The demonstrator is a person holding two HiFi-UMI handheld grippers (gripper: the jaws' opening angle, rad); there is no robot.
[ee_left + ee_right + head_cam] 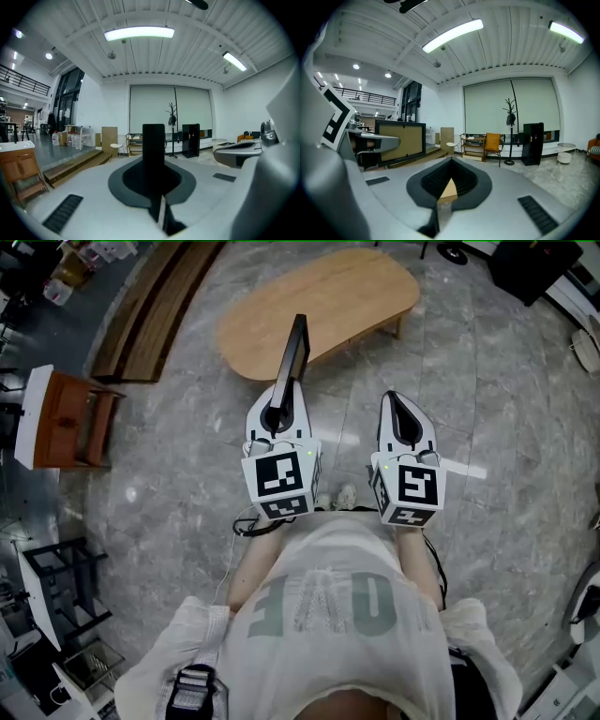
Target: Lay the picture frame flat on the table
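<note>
My left gripper is shut on a black picture frame, which stands on edge above the floor and points toward the oval wooden table. In the left gripper view only the frame's narrow black edge shows, upright between the jaws. From the right gripper view the frame shows its tan face inside a black border, at the left. My right gripper hangs level beside the left one, jaws together, holding nothing. The table lies ahead of both grippers, its top bare.
Grey marble floor surrounds the table. A long wooden platform runs at the upper left, with a small wooden cabinet below it. A black metal rack stands at the lower left. The person's shoes show between the grippers.
</note>
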